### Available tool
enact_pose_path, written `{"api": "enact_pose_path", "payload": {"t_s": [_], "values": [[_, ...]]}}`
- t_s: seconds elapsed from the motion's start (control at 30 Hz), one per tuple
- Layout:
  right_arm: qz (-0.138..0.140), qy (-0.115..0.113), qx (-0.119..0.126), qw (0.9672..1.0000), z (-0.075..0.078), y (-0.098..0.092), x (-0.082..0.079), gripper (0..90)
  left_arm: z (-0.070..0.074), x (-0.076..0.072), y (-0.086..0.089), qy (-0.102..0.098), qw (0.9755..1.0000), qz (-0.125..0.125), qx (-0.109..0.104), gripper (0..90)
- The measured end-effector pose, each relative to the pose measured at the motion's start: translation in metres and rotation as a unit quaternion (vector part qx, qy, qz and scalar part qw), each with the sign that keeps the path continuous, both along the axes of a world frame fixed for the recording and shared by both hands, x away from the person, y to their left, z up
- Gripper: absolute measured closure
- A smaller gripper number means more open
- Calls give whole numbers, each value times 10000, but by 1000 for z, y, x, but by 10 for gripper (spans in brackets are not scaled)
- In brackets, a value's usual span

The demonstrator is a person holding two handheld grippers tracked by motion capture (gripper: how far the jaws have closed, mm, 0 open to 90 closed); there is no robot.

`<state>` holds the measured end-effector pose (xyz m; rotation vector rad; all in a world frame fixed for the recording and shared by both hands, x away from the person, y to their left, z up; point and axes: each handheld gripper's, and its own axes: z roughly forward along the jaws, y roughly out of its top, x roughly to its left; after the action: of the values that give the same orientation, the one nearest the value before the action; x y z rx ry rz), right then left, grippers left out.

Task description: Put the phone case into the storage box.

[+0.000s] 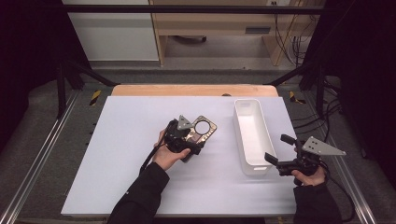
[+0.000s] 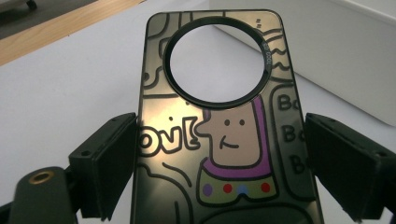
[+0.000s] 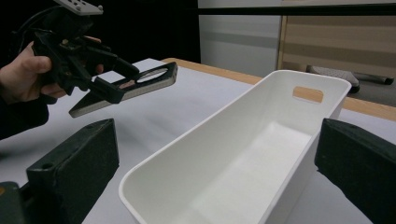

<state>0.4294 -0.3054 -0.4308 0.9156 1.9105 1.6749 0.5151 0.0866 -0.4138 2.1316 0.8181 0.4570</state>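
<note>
The left gripper [image 1: 189, 140] pinches the phone case [image 2: 219, 140], carrying it (mid-air); next, lower it into the white bin [image 1: 252, 135]. The right gripper [image 1: 280, 151] waits, spread.

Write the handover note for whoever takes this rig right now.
Left gripper: shut on the phone case, held by its side edges, lifted off the table, left of the white bin.
Right gripper: open, holding nothing, at the bin's near end.
Done: case picked up.
Left: likely carry the case over and release it in the bin, which looks empty; the right gripper could steady the bin.
</note>
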Motion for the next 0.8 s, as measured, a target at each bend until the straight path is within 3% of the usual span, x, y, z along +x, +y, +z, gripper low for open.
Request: {"api": "enact_pose_path", "payload": {"t_s": [0.1, 0.8], "values": [[13, -10, -12, 10000, 0, 0, 0, 4, 5, -5, 7, -32, 9999, -76, -89, 115], [200, -53, -119, 9997, 3, 7, -2, 4, 18, -39, 50, -213, 9987, -437, -152, 115]]}}
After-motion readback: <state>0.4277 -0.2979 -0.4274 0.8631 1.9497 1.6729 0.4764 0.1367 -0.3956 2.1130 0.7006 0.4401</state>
